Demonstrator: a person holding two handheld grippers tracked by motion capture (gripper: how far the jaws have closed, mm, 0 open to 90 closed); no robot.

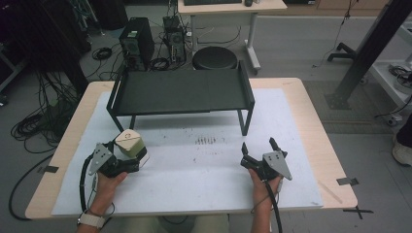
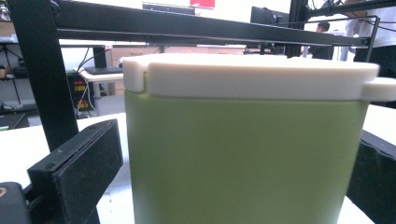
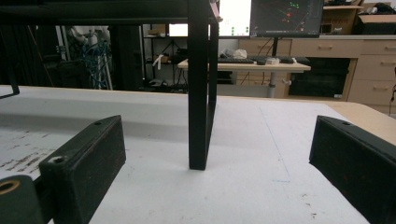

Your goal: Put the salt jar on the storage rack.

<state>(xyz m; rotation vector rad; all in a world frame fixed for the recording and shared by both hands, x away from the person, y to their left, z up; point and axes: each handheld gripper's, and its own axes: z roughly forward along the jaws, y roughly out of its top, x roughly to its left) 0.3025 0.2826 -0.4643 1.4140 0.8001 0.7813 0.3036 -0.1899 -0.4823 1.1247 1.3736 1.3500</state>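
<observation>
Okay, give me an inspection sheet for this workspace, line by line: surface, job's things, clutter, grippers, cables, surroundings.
Surface: wooden table under a white mat, with dark scuffs near the mat's middle.
Job's things: green container with a cream lid; black shelf rack at the far side.
Clutter: tape pieces on the table edges.
Grippers: left gripper has its jaws either side of the container, contact unclear; right gripper open, holding nothing.
Cables: one trails from each gripper toward the person; loose coils on the floor at left.
Surroundings: computer tower, round stool, desk beyond.
</observation>
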